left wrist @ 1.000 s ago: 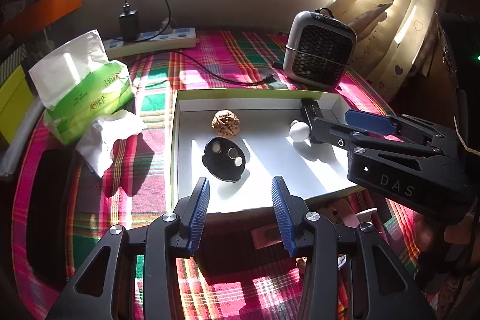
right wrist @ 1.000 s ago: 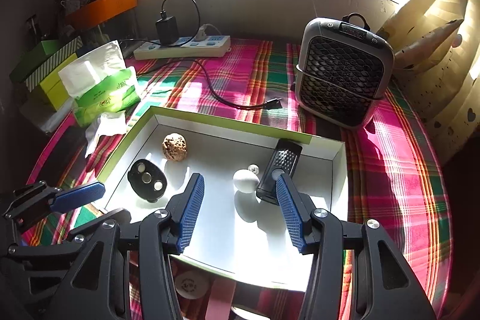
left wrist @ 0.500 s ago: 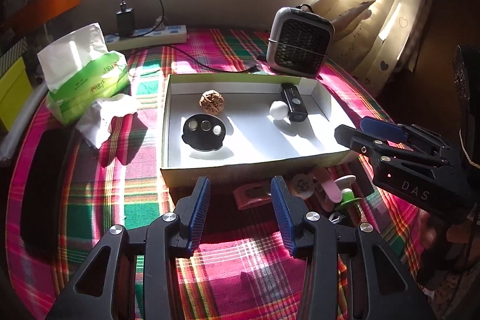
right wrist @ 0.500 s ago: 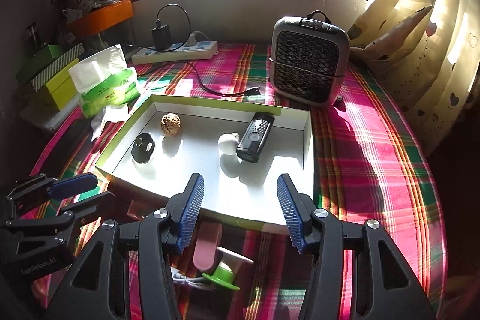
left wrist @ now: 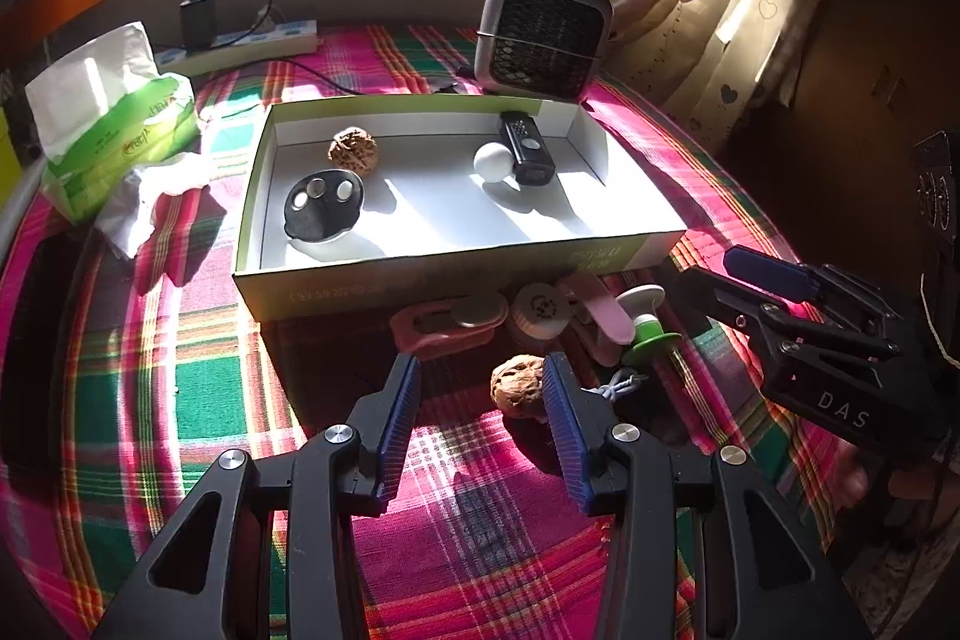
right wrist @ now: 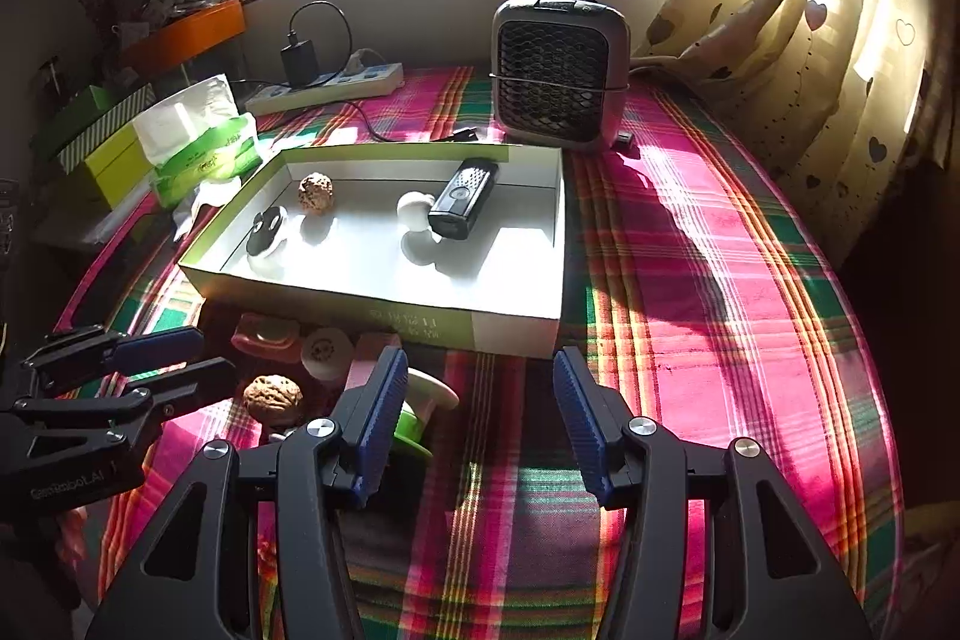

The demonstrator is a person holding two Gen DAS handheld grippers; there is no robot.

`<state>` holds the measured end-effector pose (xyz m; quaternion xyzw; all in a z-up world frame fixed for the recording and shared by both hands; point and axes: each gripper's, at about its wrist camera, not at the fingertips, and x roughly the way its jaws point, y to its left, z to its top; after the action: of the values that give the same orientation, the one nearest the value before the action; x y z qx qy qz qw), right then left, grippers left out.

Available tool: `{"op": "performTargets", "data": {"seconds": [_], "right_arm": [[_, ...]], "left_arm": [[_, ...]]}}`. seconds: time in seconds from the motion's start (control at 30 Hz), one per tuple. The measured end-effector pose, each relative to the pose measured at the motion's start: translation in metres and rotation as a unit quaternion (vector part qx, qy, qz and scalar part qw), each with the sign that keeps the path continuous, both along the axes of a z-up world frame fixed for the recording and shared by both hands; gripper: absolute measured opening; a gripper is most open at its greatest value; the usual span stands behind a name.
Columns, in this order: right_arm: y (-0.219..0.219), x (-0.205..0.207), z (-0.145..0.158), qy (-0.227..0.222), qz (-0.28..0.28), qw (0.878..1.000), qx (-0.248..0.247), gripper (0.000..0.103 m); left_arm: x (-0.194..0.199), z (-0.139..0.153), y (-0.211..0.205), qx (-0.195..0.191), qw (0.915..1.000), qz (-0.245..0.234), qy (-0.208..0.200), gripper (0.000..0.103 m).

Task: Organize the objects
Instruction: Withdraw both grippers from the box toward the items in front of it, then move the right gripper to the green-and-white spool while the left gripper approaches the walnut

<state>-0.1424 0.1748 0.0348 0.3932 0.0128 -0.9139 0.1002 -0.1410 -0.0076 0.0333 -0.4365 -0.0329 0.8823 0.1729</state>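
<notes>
**Loose items before the tray**

Nearest: left gripper (left wrist: 480, 403) and right gripper (right wrist: 477, 415), both part open, gripping nothing. A walnut (left wrist: 517, 387) lies on the plaid cloth (left wrist: 180, 370) beside the left gripper's right pad. Beyond: pink clip (left wrist: 441, 325), white disc (left wrist: 540, 310), green-stemmed plunger (left wrist: 648, 322). Farther: tray (left wrist: 420, 283) holding a second walnut (left wrist: 353, 150), black dish (left wrist: 324, 211), white ball (left wrist: 493, 158), black remote (left wrist: 525, 147). Farthest: heater (left wrist: 543, 34).

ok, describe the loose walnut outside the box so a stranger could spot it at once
Start at the shallow white box on the plaid tablecloth, then look at the clutter along its near wall. The walnut lies nearest the camera, beside the left gripper's right finger. It is the only brown, wrinkled, round thing there; its neighbours are pink, white and green plastic.
</notes>
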Motion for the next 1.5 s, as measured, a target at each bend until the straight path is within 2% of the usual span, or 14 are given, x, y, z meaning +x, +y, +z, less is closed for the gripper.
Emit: {"op": "performTargets", "data": {"seconds": [0.5,0.67,0.77,1.03,1.5], "right_arm": [[-0.007,0.007,-0.015,-0.02,0.021,0.999,-0.028,0.052],[-0.013,0.005,-0.019,-0.024,0.031,0.999,-0.024,0.052],[-0.012,0.003,-0.021,-0.027,0.026,0.999,-0.018,0.059],[-0.004,0.006,-0.019,-0.017,0.007,1.0,0.023,0.059],[0.004,-0.004,-0.035,-0.042,0.0,0.999,0.02,0.059]], "left_arm": [[-0.003,-0.01,0.007,0.0,0.9998,-0.009,-0.017,0.041],[-0.004,-0.011,0.009,-0.002,0.9998,-0.014,-0.016,0.041],[-0.005,-0.011,0.011,-0.002,0.9997,-0.016,-0.017,0.041],[-0.009,-0.013,0.015,-0.007,0.9996,-0.02,-0.019,0.041],[-0.016,-0.019,0.018,-0.007,0.9993,-0.02,-0.03,0.041]]}}
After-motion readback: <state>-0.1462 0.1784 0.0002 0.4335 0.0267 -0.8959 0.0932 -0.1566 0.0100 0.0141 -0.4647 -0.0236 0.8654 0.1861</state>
